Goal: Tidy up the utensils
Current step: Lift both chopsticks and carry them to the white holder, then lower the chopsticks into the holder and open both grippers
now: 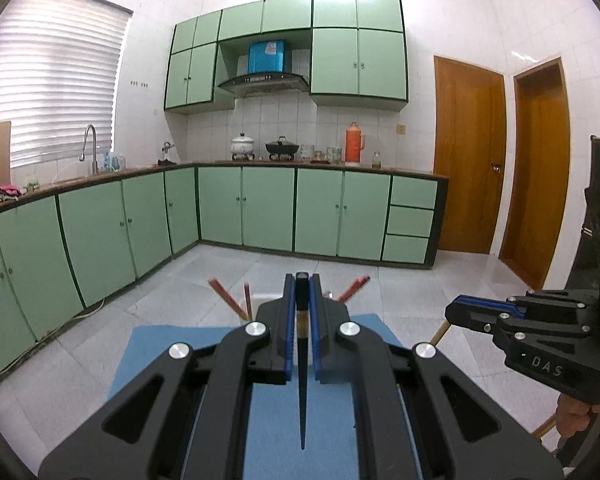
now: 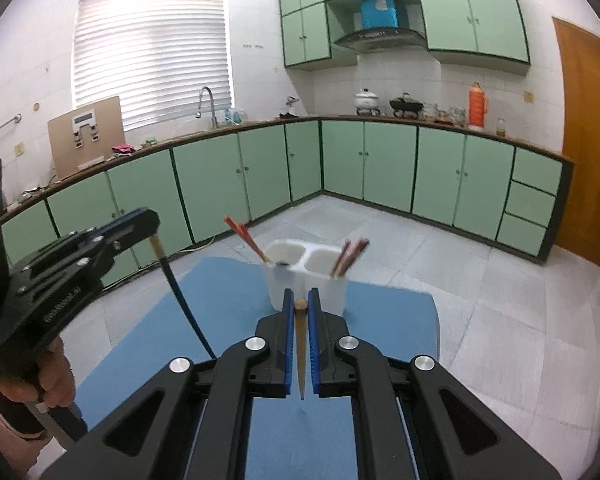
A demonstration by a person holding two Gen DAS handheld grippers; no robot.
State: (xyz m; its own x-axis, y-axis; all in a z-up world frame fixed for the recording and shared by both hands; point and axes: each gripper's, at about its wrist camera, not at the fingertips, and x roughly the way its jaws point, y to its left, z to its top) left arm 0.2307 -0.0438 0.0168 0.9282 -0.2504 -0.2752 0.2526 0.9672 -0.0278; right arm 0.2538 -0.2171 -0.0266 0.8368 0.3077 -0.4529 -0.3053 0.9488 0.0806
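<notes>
My left gripper (image 1: 302, 280) is shut on a black chopstick (image 1: 302, 380) that points back toward the camera; it also shows in the right wrist view (image 2: 138, 220) with the black chopstick (image 2: 180, 304) hanging from it. My right gripper (image 2: 300, 300) is shut on a brown wooden chopstick (image 2: 301, 352); it shows in the left wrist view (image 1: 460, 310) at the right. A white two-compartment holder (image 2: 306, 276) stands on the blue mat (image 2: 228, 300), just ahead of my right gripper. Red chopsticks (image 2: 246, 238) lean in its left compartment and more red chopsticks (image 2: 350, 256) in its right.
The blue mat (image 1: 172, 352) covers a small table above a tiled floor (image 1: 220, 276). Green kitchen cabinets (image 2: 380, 168) line the far walls. Wooden doors (image 1: 468, 152) stand at the right.
</notes>
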